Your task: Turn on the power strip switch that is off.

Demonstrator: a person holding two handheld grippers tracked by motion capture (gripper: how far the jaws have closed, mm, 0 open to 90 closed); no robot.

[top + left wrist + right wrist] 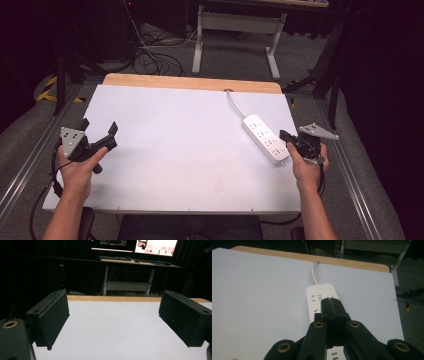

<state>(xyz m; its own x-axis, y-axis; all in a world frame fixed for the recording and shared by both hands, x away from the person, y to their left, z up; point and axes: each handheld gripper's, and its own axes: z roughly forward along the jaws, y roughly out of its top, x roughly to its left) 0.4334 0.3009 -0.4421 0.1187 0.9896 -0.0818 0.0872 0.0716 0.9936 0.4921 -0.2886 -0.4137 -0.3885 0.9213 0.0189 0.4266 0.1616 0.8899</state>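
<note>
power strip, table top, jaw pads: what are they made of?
Power strip: looks like smooth white moulded plastic, slightly glossy, with a matching white cord.
Table top: matte white sheet, material unclear, over a board whose tan, wood-like edge shows at the far side.
Left gripper pads: black, grainy, probably foam or rubber.

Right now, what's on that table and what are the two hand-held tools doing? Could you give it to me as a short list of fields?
Surface: white table with a wooden strip along its far edge
Object: white power strip on the right side, its cord running to the far edge
Left gripper: fingers wide apart, nothing between them, over bare table
Right gripper: fingers closed together, tips above the power strip near its round button
Contact with button: cannot tell
</note>
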